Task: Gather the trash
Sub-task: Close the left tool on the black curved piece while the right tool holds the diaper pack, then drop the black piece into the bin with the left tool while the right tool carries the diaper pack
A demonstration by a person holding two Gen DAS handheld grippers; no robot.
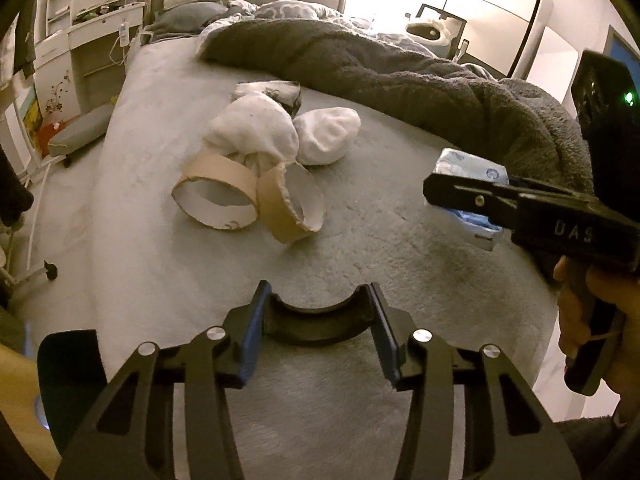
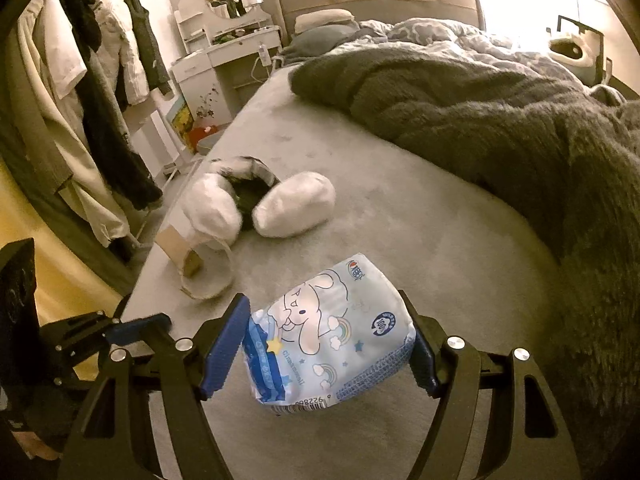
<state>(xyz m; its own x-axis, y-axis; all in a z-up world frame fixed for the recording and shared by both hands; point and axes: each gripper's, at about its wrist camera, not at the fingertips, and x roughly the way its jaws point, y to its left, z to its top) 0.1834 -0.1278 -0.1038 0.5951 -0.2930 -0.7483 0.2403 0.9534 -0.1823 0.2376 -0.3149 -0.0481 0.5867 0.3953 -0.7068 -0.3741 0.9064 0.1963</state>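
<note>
A light-blue tissue pack (image 2: 336, 332) with a cartoon rabbit sits between the jaws of my right gripper (image 2: 324, 344), which is shut on it just above the bed. The pack also shows in the left wrist view (image 1: 472, 172), pinched in the right gripper (image 1: 460, 192). My left gripper (image 1: 316, 332) is open and empty over the bed's near part. Ahead of it lie two cardboard tape rings (image 1: 216, 200) (image 1: 292, 208), two crumpled white wads (image 1: 256, 132) (image 1: 326, 134) and a dark patterned wrapper (image 1: 276, 94).
A grey fleece blanket (image 1: 400, 76) is heaped across the bed's right side. The pale sheet (image 1: 360, 240) spreads around the trash. A white dressing table (image 2: 224, 52) and a rack of hanging clothes (image 2: 92, 92) stand left of the bed.
</note>
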